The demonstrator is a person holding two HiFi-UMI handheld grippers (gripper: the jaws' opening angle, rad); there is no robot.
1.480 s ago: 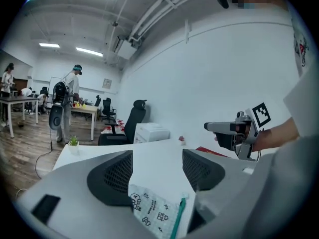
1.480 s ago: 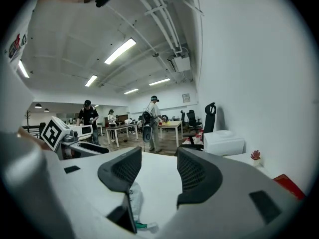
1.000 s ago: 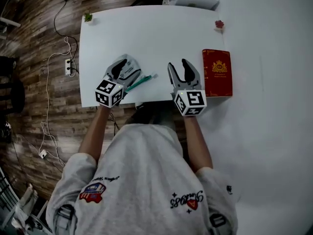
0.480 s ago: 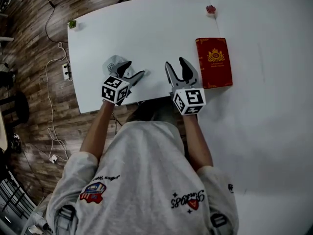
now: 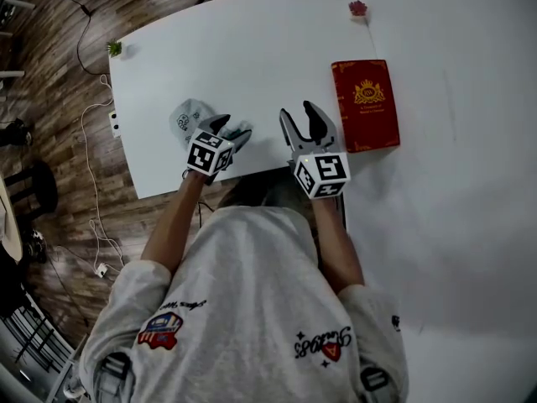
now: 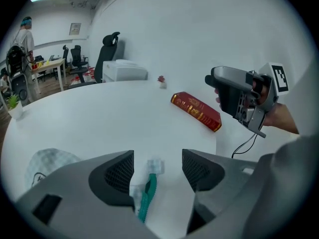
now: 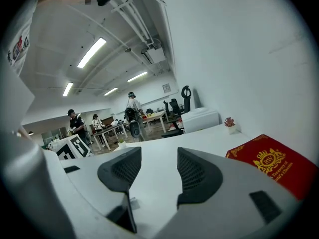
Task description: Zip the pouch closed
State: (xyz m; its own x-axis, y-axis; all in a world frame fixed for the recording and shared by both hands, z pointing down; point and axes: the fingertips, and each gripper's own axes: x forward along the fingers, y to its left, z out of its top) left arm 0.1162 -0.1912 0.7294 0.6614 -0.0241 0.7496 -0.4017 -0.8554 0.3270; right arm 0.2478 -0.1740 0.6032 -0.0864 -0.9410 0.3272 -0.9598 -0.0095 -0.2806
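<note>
A small grey-and-white checked pouch (image 5: 185, 117) lies on the white table (image 5: 252, 49), at the far left in the left gripper view (image 6: 47, 164). My left gripper (image 5: 231, 127) stands open just right of the pouch, not touching it. Its jaws (image 6: 157, 166) straddle a teal toothbrush (image 6: 148, 189) that lies flat on the table. My right gripper (image 5: 297, 112) is open and empty near the table's front edge, between the left gripper and a red book (image 5: 364, 105). Nothing lies between its jaws (image 7: 158, 168) in the right gripper view. The pouch's zip is not visible.
The red book (image 6: 197, 111) lies at the table's right side (image 7: 267, 159). A small green plant (image 5: 114, 49) and a red one (image 5: 358, 8) stand at the far corners. The table's front edge (image 5: 210, 181) is close to both grippers. Cables lie on the wooden floor (image 5: 59, 99) to the left.
My left gripper has moved right, off the pouch, which now shows uncovered to its left, and stands over the toothbrush. The right gripper has barely moved.
</note>
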